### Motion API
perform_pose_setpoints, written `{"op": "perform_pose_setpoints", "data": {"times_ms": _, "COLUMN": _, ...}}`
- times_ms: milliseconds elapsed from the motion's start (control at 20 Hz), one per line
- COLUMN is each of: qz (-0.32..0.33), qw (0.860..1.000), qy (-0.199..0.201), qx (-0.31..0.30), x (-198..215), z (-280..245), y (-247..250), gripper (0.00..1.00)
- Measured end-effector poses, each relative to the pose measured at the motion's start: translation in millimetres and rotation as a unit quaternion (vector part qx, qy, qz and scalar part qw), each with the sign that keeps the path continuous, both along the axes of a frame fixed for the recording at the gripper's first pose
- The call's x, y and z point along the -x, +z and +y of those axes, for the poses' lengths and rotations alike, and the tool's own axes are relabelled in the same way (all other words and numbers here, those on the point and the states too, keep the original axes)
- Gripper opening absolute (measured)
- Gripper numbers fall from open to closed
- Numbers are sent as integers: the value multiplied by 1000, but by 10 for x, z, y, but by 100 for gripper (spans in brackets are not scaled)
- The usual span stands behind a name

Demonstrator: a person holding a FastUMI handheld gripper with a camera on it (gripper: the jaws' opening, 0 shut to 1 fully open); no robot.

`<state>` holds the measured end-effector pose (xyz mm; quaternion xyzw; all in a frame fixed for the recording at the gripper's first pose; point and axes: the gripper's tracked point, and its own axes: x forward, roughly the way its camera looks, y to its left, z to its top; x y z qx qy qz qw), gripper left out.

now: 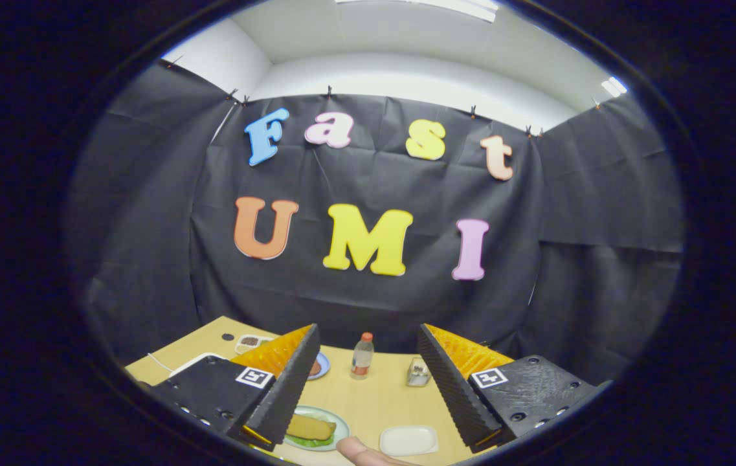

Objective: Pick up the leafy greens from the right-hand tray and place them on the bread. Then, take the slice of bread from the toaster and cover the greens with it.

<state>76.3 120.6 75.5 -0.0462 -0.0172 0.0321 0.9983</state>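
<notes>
My gripper is held high above the wooden table, open, with nothing between its fingers. Below and between the fingers lies a green-rimmed plate. On it, a toasted slice of bread rests on top of leafy greens that stick out at its near edge. The left finger hides part of the plate. To the right of the plate sits a flat white tray. A person's fingertip shows at the near edge, between plate and tray.
At the table's far side stand a small bottle with an orange cap and a small glass shaker. A blue plate and a small dish lie beyond the left finger. A white edge shows there too.
</notes>
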Motion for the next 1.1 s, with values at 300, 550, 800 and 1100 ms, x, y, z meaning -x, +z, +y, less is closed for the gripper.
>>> {"op": "perform_pose_setpoints", "data": {"times_ms": 300, "qz": -60, "qw": 998, "qy": 0, "qx": -18, "x": 404, "z": -179, "y": 320, "gripper": 95}}
{"op": "perform_pose_setpoints", "data": {"times_ms": 550, "qz": -45, "qw": 998, "qy": 20, "qx": -44, "x": 696, "z": -280, "y": 148, "gripper": 95}}
{"op": "perform_pose_setpoints", "data": {"times_ms": 800, "qz": -17, "qw": 998, "qy": 49, "qx": -31, "x": 725, "z": -280, "y": -187, "gripper": 95}}
{"op": "perform_pose_setpoints", "data": {"times_ms": 1100, "qz": 15, "qw": 998, "qy": 53, "qx": -34, "x": 586, "z": -400, "y": -407, "gripper": 95}}
